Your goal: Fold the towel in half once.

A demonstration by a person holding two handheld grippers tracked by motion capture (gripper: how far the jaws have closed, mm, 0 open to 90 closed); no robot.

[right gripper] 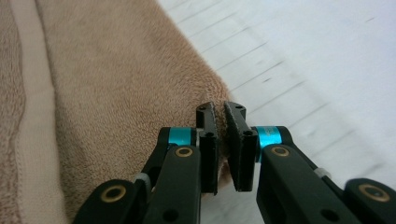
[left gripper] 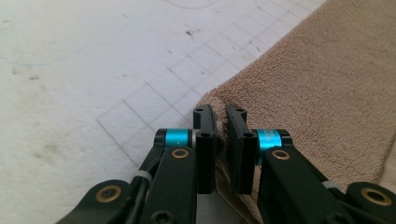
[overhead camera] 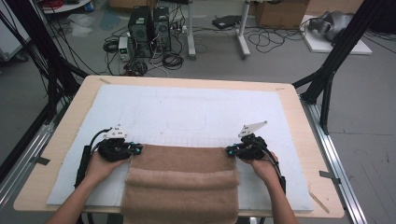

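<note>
the left gripper point(overhead camera: 138, 149) is clamped on the brown towel's point(overhead camera: 182, 182) far left corner, the right gripper point(overhead camera: 229, 150) on its far right corner; towel lies between them on the white mat point(overhead camera: 187, 112).

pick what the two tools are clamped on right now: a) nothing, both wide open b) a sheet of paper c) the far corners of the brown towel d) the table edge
c: the left tool and right tool each pinch a far corner of the brown towel.
</note>
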